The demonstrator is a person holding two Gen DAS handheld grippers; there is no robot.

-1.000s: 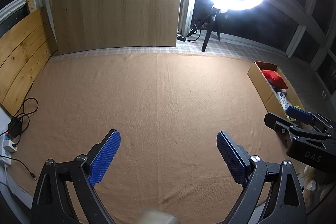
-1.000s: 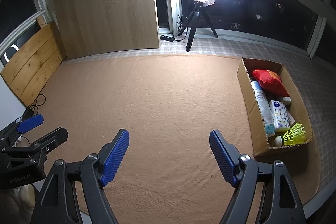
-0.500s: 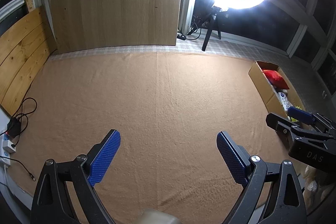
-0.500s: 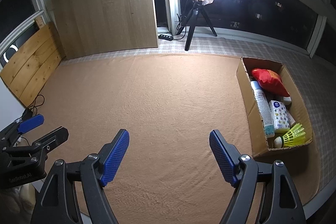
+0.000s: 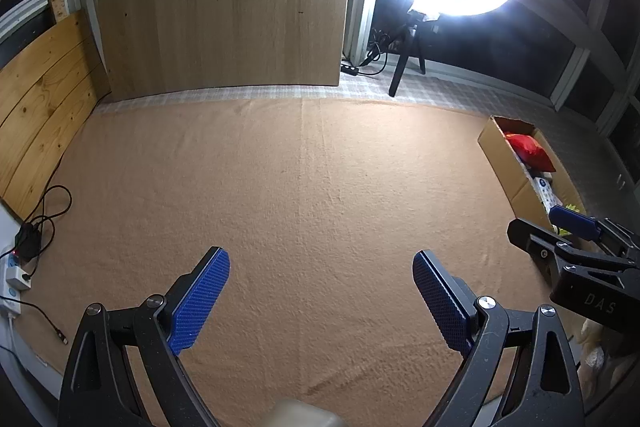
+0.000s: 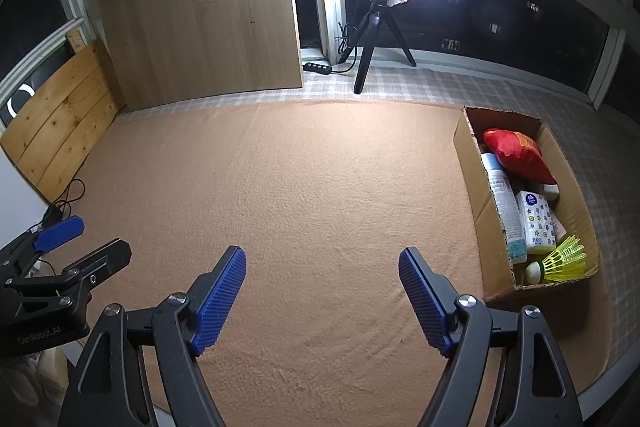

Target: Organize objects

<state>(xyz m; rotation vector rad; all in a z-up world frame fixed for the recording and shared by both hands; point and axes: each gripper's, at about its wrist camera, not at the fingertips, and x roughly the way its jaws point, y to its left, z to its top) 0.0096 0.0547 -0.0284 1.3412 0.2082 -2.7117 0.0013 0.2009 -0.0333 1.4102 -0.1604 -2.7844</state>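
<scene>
A cardboard box [image 6: 466, 155] stands on the right side of the tan carpet [image 6: 304, 179]. It holds a red bag [image 6: 516, 153], a white spray bottle [image 6: 504, 203], a patterned tissue pack [image 6: 534, 221] and a yellow shuttlecock [image 6: 560, 261]. The box also shows in the left wrist view [image 5: 496, 147]. My left gripper [image 5: 320, 291] is open and empty above the carpet. My right gripper [image 6: 322, 285] is open and empty, left of the box. Each gripper shows at the edge of the other's view.
A lit ring light on a tripod [image 6: 372, 39] stands at the back on the checked floor. A wooden board [image 5: 224, 3] leans against the back wall. Wooden planks [image 5: 40, 99] line the left. A power strip and cables [image 5: 24, 247] lie at the carpet's left edge.
Both grippers stay open and empty. The views have shifted only slightly; nothing on the carpet or in the box has moved.
</scene>
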